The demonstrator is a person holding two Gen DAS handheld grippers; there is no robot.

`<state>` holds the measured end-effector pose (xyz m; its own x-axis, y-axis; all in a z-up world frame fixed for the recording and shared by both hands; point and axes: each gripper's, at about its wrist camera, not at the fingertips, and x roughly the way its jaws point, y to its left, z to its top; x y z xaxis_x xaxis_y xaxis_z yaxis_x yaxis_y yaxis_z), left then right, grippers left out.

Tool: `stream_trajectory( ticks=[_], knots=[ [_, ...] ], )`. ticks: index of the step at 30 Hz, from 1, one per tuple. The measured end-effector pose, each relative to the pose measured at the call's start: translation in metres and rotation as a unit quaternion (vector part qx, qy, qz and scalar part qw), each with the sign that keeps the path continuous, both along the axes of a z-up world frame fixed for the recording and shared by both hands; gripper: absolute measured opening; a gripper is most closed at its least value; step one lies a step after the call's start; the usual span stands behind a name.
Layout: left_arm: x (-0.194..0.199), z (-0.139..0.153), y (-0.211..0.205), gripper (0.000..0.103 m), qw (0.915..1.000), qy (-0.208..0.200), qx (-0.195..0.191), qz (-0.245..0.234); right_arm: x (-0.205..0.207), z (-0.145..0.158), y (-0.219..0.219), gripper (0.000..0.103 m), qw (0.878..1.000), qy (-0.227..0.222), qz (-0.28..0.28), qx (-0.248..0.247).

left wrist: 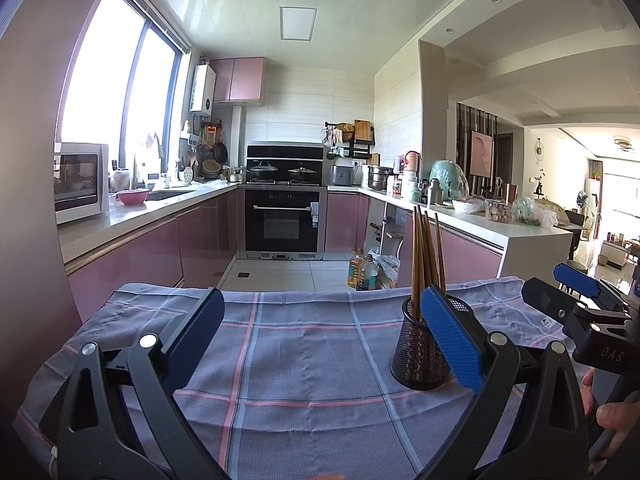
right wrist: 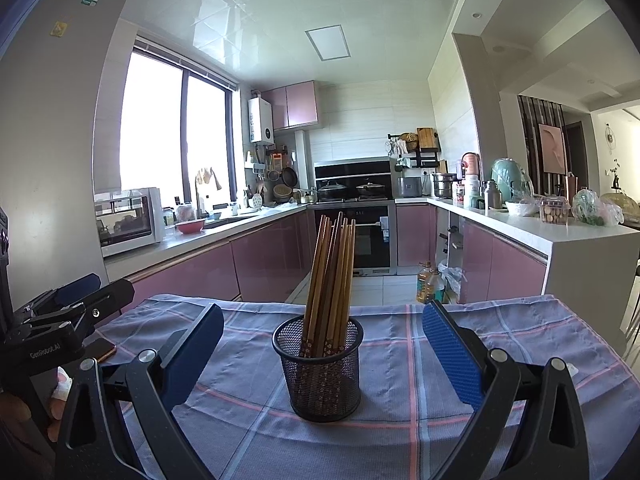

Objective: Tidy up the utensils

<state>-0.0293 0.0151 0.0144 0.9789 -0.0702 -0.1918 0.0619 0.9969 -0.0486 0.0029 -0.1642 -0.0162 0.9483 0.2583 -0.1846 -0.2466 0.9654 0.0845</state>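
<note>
A black mesh cup [right wrist: 320, 372] stands upright on the checked cloth [right wrist: 440, 432] and holds several brown chopsticks [right wrist: 332, 272] that lean slightly. My right gripper [right wrist: 322, 340] is open and empty, its jaws apart on either side of the cup, just short of it. In the left wrist view the cup [left wrist: 420, 356] with its chopsticks [left wrist: 426, 256] sits partly behind my right fingertip. My left gripper [left wrist: 322, 328] is open and empty, left of the cup. The right gripper [left wrist: 576, 292] shows at the right edge there; the left gripper [right wrist: 76, 300] shows at the left edge of the right wrist view.
The cloth [left wrist: 304, 360] covers a table facing a kitchen with pink cabinets [left wrist: 160, 248], an oven [left wrist: 284, 220] and a white counter [right wrist: 560, 232] at right. A phone [right wrist: 102, 350] lies on the cloth's left edge. Oil bottles [left wrist: 362, 270] stand on the floor beyond.
</note>
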Motion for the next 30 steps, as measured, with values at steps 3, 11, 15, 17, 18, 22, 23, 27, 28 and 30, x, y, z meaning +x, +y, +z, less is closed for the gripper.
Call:
stream_trajectory(
  ticks=[3, 11, 15, 17, 18, 22, 23, 27, 28, 30],
  knots=[
    [-0.0001, -0.0011, -0.0014, 0.097, 1.0, 0.002, 0.001, -0.001, 0.0001, -0.0001, 0.0004, 0.096, 1.0, 0.0, 0.0, 0.0],
    [-0.0001, -0.0013, -0.0021, 0.097, 1.0, 0.003, 0.001, -0.001, -0.0002, -0.0003, -0.0005, 0.096, 1.0, 0.0, 0.0, 0.0],
    [0.0002, -0.0015, -0.0024, 0.097, 1.0, 0.003, 0.001, -0.001, -0.0008, -0.0004, -0.0002, 0.096, 1.0, 0.0, 0.0, -0.001],
    [-0.0001, -0.0016, -0.0023, 0.097, 1.0, 0.004, 0.0, -0.001, -0.001, -0.0002, -0.0005, 0.096, 1.0, -0.001, 0.0, 0.0],
    [-0.0003, -0.0018, -0.0024, 0.097, 1.0, 0.003, 0.0, -0.001, -0.0009, -0.0002, -0.0003, 0.096, 1.0, 0.0, 0.0, 0.0],
    [-0.0003, -0.0017, -0.0024, 0.097, 1.0, 0.003, 0.001, -0.002, -0.0009, -0.0004, 0.0001, 0.096, 1.0, 0.0, -0.001, -0.001],
    [0.0001, -0.0014, -0.0024, 0.097, 1.0, 0.004, 0.001, -0.002, -0.0009, -0.0004, -0.0002, 0.096, 1.0, -0.001, -0.001, -0.001],
    [0.0007, -0.0022, -0.0027, 0.097, 1.0, 0.005, 0.001, -0.002, -0.0011, -0.0002, -0.0004, 0.096, 1.0, -0.001, -0.002, -0.001],
    [0.0004, -0.0023, -0.0027, 0.097, 1.0, 0.005, 0.001, -0.001, -0.0012, -0.0004, 0.0003, 0.096, 1.0, -0.001, -0.002, -0.001],
    [0.0005, -0.0021, -0.0028, 0.097, 1.0, 0.005, 0.001, -0.002, -0.0012, -0.0003, 0.0, 0.096, 1.0, -0.001, -0.002, -0.001]
  ],
)
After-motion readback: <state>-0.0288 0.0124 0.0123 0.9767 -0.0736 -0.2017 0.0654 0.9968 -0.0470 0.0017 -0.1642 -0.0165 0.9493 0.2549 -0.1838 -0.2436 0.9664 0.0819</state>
